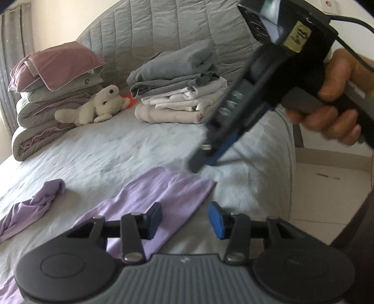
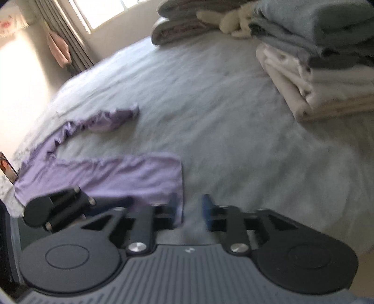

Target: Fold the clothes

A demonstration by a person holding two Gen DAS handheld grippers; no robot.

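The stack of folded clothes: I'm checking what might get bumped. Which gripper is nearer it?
Right. The right gripper hangs just in front of the stack of folded clothes; the left gripper sits farther back over the lilac garment.

Lilac trousers [image 2: 112, 173]: thin fabric, lying unfolded on the grey bed; one leg flat and smooth, the other leg [image 2: 102, 121] crumpled, splayed apart from it.

Soft daylight fills both views, coming from the window [image 2: 102, 12] above the bed [image 2: 210, 98], which washes out the wall beneath it. Fisheye bending curves the bed's edges and darkens the corners. The right wrist view is smeared throughout; the hand [image 1: 336, 103] is blurred.
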